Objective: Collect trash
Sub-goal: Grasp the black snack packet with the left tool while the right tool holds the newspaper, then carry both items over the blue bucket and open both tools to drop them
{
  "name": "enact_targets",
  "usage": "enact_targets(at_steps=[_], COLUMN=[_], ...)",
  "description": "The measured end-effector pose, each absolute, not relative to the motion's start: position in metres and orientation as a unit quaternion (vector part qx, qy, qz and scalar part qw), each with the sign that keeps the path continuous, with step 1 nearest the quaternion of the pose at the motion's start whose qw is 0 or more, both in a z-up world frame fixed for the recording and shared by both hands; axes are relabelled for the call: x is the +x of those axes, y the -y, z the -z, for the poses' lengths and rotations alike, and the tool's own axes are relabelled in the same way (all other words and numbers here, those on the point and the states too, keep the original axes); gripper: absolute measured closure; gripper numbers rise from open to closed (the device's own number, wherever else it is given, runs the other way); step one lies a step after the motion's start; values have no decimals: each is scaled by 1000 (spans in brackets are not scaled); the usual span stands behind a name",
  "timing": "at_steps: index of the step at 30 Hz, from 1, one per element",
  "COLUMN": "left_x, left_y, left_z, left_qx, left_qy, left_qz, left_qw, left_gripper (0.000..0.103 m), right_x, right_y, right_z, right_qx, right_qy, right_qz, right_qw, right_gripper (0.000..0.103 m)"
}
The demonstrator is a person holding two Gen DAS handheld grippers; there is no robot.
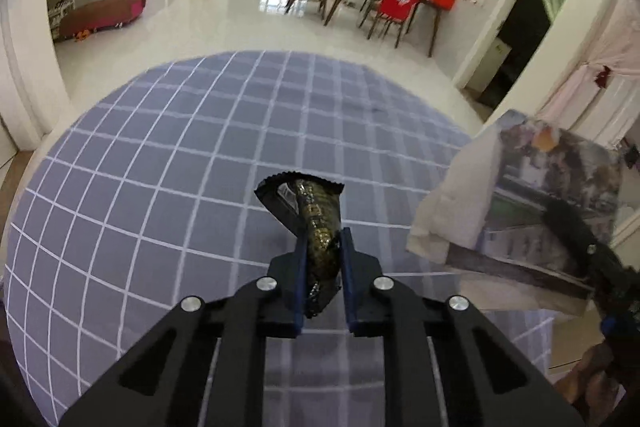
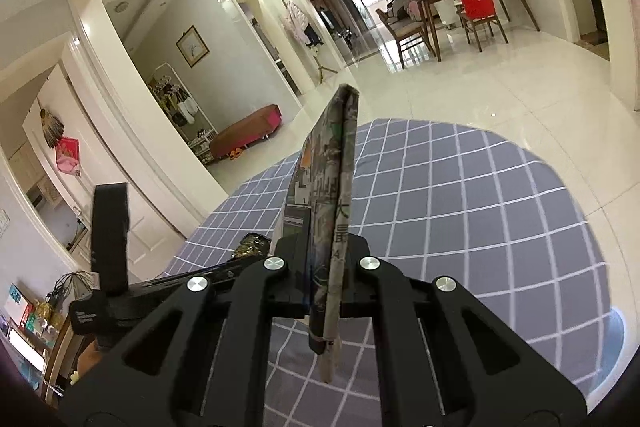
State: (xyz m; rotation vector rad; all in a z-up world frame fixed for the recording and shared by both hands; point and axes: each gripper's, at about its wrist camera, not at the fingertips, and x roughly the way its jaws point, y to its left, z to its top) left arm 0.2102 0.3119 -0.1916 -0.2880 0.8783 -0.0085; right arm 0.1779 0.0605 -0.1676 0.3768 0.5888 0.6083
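We hold two black grippers over a round table covered in a grey-blue checked cloth. On the left, our left gripper has its blue-edged fingers drawn narrow, pinching a crumpled black and gold snack wrapper. The wrapper stands up between the fingers, and its torn end rises past the fingertips. To the right of those fingers, our right gripper has its fingers pressed tight on a folded printed paper. In the right wrist view the paper stands on edge between the fingers, reaching far beyond the tips and also back toward the camera.
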Motion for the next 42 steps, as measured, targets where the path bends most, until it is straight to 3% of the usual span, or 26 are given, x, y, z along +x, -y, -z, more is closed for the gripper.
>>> enact_targets(at_steps=[14, 25, 34, 35, 37, 38, 39, 42], left_x=[192, 209, 241, 244, 249, 250, 252, 255], left_y=[-137, 28, 103, 108, 113, 116, 119, 121], left_z=[140, 178, 227, 233, 245, 250, 256, 267], left_qx=[-67, -17, 24, 24, 27, 30, 32, 37], left_qy=[-391, -426, -459, -465, -475, -480, -486, -497], left_qz=[132, 249, 273, 273, 272, 272, 270, 269], left_qw=[909, 870, 845, 842, 836, 834, 830, 824], left_gripper=[89, 89, 89, 89, 89, 88, 89, 89], right_x=[121, 85, 100, 104, 116, 123, 130, 135], right_y=[89, 226, 276, 281, 285, 287, 290, 298], right_z=[153, 200, 260, 267, 287, 295, 309, 333], right_qx=[212, 243, 287, 290, 288, 288, 290, 307], right_qy=[-226, -230, -259, -262, -279, -290, -309, -344], right_qz=[-188, -44, 3, 5, 15, 17, 25, 33], right_qw=[932, 941, 922, 920, 916, 912, 905, 887], right_gripper=[96, 95, 91, 89, 73, 50, 44, 44])
